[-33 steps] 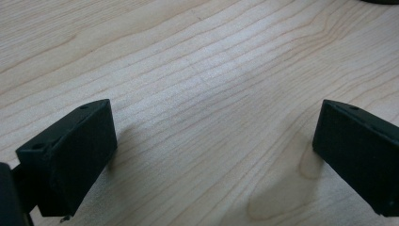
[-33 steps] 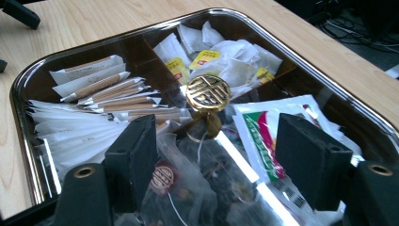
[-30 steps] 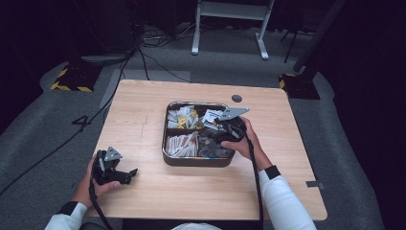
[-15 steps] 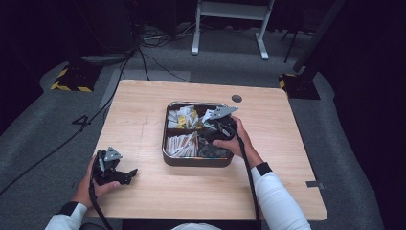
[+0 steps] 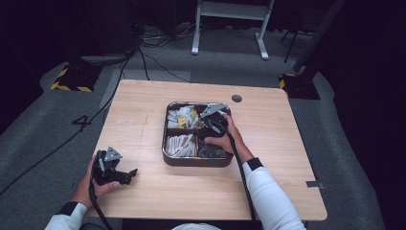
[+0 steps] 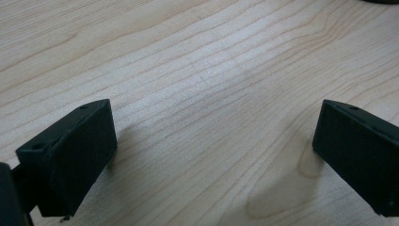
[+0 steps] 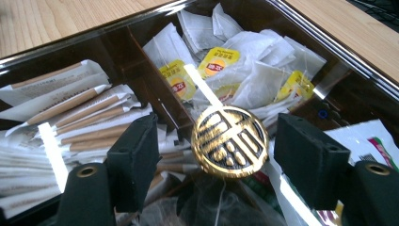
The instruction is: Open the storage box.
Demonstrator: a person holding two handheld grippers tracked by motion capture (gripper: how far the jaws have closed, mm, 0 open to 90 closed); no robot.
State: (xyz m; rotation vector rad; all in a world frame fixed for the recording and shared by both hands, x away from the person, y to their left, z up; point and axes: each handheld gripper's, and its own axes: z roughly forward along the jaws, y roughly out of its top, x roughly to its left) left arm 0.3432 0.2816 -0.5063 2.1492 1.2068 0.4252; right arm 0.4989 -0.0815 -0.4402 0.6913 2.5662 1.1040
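Observation:
A dark metal tray (image 5: 194,162) with dividers sits mid-table. My right gripper (image 5: 207,125) hovers over its middle, held by a hand in a white sleeve. In the right gripper view, the right gripper (image 7: 221,141) is open, its jaws standing on either side of a round gold knob (image 7: 230,141) at the dividers' crossing, with gaps on both sides. Yellow-tagged tea bags (image 7: 254,70) fill the far compartment and paper-wrapped sticks (image 7: 80,108) the left one. My left gripper (image 5: 128,174) rests low at the table's front left. In its own view the left gripper (image 6: 214,141) is open over bare wood.
The light wooden table (image 5: 287,143) has a small dark round cap (image 5: 236,98) at its far edge. Colourful sachets (image 7: 376,141) lie in the tray's compartment beside the right jaw. Cables and a white stand (image 5: 230,14) are on the floor beyond the table.
My right gripper has shifted a little to the left over the tray, toward its centre. The left gripper has stayed where it was.

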